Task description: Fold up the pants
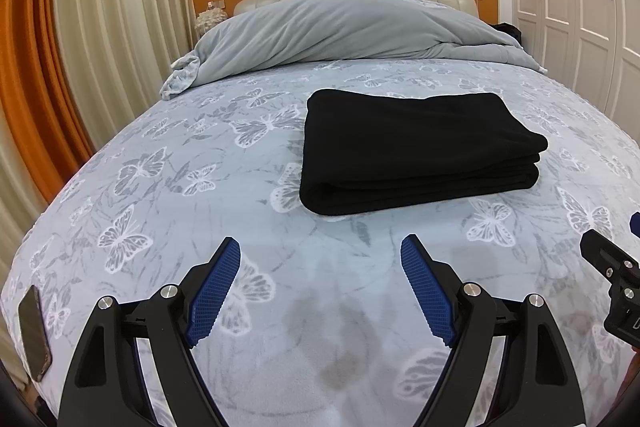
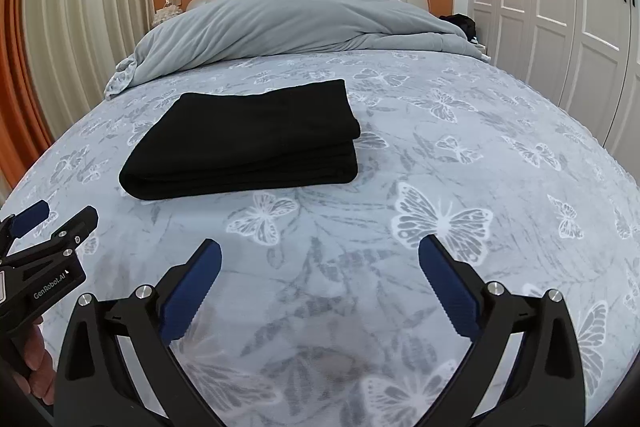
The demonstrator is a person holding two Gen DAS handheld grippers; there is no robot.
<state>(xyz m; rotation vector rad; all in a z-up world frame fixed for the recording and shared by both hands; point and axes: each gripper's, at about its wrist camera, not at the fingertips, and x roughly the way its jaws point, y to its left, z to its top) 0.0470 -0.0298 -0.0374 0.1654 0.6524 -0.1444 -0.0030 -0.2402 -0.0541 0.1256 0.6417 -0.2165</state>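
Where left wrist looks, phone (image 1: pixel 35 333), pants (image 1: pixel 416 151)

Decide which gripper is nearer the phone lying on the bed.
Left. The left gripper sits just right of the phone; the right gripper is farther right, beyond it.

The bed (image 1: pixel 160 195) is covered by a pale blue sheet printed with white butterflies. Black pants (image 1: pixel 416 151) lie folded in a neat stack near its middle. A grey duvet (image 1: pixel 344 31) is bunched at the headboard end. A phone (image 1: pixel 35 333) lies near the left edge.
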